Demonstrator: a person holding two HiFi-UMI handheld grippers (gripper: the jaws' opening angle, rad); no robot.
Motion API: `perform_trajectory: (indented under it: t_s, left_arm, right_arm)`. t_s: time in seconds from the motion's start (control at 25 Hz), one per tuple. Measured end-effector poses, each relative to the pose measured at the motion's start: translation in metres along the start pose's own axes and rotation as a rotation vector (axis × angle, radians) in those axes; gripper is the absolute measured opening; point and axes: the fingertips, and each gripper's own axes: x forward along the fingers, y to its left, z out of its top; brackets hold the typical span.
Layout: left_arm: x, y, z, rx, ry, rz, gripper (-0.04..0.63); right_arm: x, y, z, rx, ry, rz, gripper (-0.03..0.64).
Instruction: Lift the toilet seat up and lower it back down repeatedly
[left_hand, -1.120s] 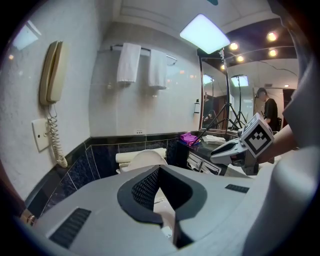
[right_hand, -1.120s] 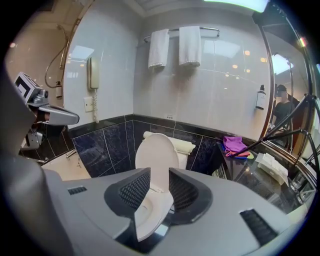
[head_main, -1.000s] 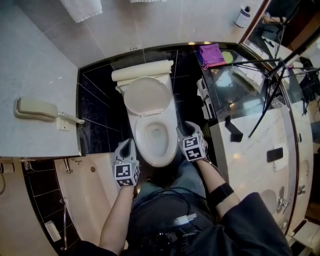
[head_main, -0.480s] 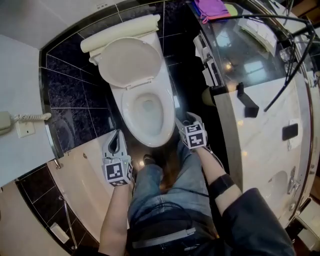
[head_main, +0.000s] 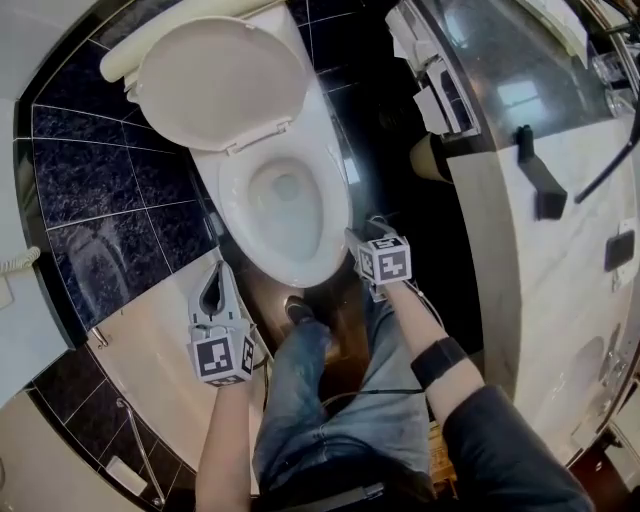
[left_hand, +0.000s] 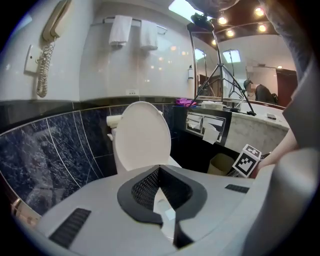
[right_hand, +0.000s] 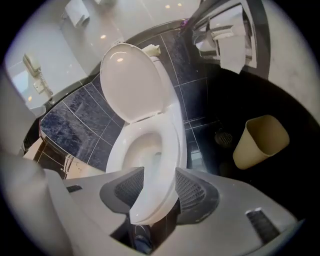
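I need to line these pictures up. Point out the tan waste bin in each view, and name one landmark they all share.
Head view: tan waste bin upper right of centre, only partly showing.
Left gripper view: tan waste bin low, right of centre, on the dark floor.
Right gripper view: tan waste bin at the right, on the dark floor.
Shared landmark: raised toilet lid.

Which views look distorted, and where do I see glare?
All views curve straight lines; both gripper views have dark corners; left gripper view: ceiling lights flare; right gripper view: highlight on the toilet lid; head view: reflections on the black tiles.
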Motion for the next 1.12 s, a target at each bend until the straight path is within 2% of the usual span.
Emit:
perform_trajectory:
  t_s: [0.4, 0.6, 0.76, 1.0, 1.12]
  left_arm:
    - [0.025, -0.010, -0.034, 0.014, 0.044, -0.021, 0.000]
    - [0.030, -0.011, -0.049, 0.002, 0.066, -0.018, 0.000]
    - [0.033, -0.013, -0.057, -0.005, 0.082, -0.023, 0.000]
    - [0.034, -0.013, -0.067, -0.016, 0.096, -0.020, 0.000]
    - [0.035, -0.014, -0.073, -0.021, 0.101, -0.022, 0.000]
  right_arm:
    - [0.065, -0.031, -0.038, 0.234, 0.003, 0.065, 0.218]
    - [0.085, -0.027, -0.038, 0.347, -0.020, 0.164, 0.214]
    - [0.093, -0.020, -0.042, 0.402, -0.022, 0.212, 0.143]
    - [0.092, -0.023, -0.041, 0.441, -0.032, 0.251, 0.139]
    - [0.091, -0.024, -0.040, 0.494, -0.040, 0.268, 0.132]
